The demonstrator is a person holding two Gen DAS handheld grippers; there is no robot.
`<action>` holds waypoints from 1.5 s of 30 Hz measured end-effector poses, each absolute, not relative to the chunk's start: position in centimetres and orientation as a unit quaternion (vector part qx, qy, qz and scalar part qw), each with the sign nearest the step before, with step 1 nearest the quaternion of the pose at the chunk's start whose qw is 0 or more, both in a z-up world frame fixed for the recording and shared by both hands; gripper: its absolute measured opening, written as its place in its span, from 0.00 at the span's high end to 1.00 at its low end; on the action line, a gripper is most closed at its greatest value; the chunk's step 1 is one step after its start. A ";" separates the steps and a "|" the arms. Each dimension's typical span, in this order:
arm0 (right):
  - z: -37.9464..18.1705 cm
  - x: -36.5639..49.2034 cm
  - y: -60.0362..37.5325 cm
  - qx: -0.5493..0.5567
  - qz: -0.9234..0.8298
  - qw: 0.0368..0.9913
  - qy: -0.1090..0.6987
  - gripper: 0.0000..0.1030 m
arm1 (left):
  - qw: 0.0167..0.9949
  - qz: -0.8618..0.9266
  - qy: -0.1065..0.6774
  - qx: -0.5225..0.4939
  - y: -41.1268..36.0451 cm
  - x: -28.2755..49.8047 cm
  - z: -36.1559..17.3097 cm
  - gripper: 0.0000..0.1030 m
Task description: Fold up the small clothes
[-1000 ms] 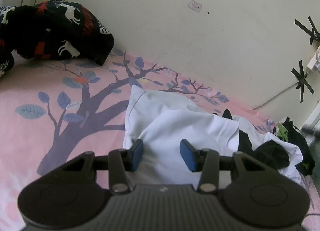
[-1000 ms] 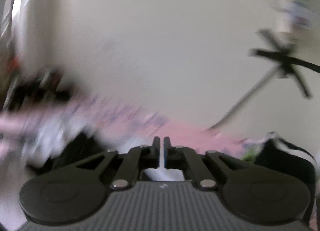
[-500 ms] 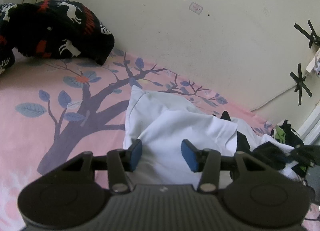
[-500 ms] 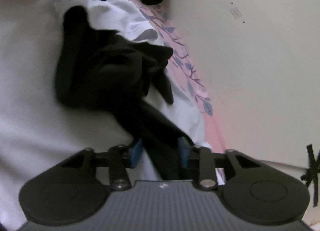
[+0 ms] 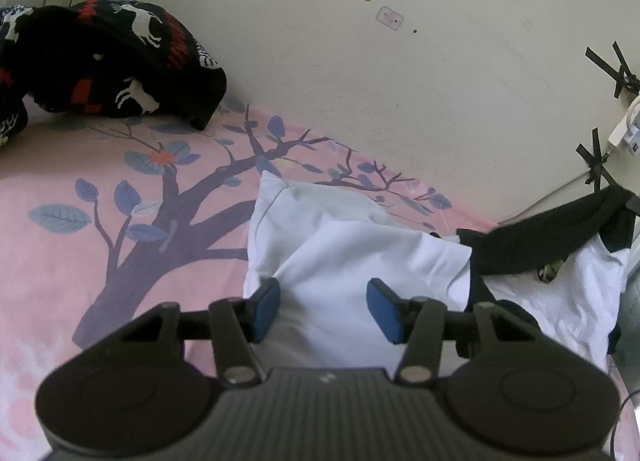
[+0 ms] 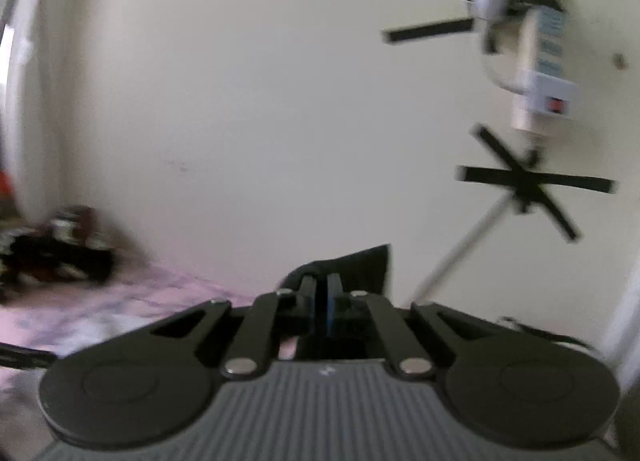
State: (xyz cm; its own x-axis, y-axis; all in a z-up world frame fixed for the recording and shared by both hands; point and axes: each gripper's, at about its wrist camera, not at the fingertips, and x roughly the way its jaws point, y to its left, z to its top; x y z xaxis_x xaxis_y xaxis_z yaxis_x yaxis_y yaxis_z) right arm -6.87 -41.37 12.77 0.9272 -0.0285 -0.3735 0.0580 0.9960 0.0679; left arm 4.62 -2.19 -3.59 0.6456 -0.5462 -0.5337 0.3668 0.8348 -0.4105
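Observation:
A white garment lies rumpled on the pink bedsheet. My left gripper is open and hovers just above the near part of it, holding nothing. A black garment is stretched up off the white pile at the right. My right gripper is shut on that black garment and holds it lifted, facing the wall. The view from the right wrist is blurred.
A black, red and white patterned blanket is bunched at the bed's far left against the wall. A white power strip and cable are taped to the wall with black tape at the right.
My right gripper closed on the black garment and lifted it up off the white pile, swinging toward the wall. My left gripper stayed open in place.

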 end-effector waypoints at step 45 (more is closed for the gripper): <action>0.5 5.9 -31.3 0.056 0.125 0.894 0.426 0.97 | 0.895 -0.261 0.335 -0.136 -2.6 4.9 -3.6 0.35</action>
State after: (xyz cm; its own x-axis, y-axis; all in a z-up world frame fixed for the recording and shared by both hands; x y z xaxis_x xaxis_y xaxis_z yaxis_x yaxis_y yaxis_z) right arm 5.94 -31.32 0.47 0.6062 0.2723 -0.7472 -0.1765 0.9622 0.2074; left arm 4.87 -2.64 -3.58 0.6385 -0.5587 -0.5293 0.3762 0.8266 -0.4186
